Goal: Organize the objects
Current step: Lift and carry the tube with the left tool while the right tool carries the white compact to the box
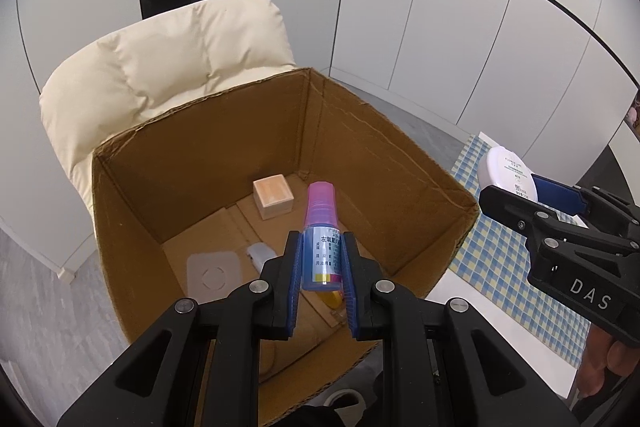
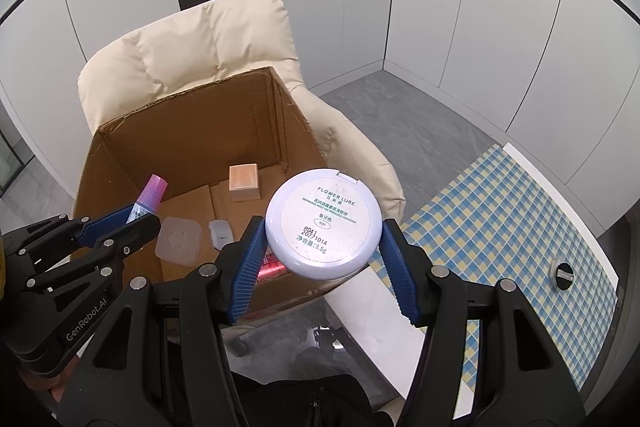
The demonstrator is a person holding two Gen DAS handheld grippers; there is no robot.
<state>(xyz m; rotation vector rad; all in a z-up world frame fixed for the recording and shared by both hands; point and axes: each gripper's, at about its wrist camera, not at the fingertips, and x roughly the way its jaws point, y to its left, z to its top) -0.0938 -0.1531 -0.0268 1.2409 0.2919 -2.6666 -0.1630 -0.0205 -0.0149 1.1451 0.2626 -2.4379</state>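
The left gripper (image 1: 321, 259) is closed on a small blue bottle with a translucent pink cap (image 1: 320, 223); its two blue ribbed pads press the bottle's sides, and the cap points away, tilted over the open brown cardboard box (image 1: 360, 155). The right gripper (image 2: 324, 231) holds a round white compact of pressed powder (image 2: 324, 225) between its blue pads, the printed flat face turned to the camera. This compact is above the near right corner of the box, beside the table edge.

Inside the box, on the bottom, there is a small pale cube-shaped box with a peach top (image 1: 273, 197) at the far side. Nearer lie a translucent square plastic lid (image 1: 213, 269) and, just beside it, a small whitish capsule-like item (image 1: 259, 254). A yellow object (image 1: 333, 298) is partly hidden under the bottle.

The box sits on a cream padded armchair (image 1: 160, 67). To the right is a table with a blue and yellow checked cloth (image 2: 500, 211).
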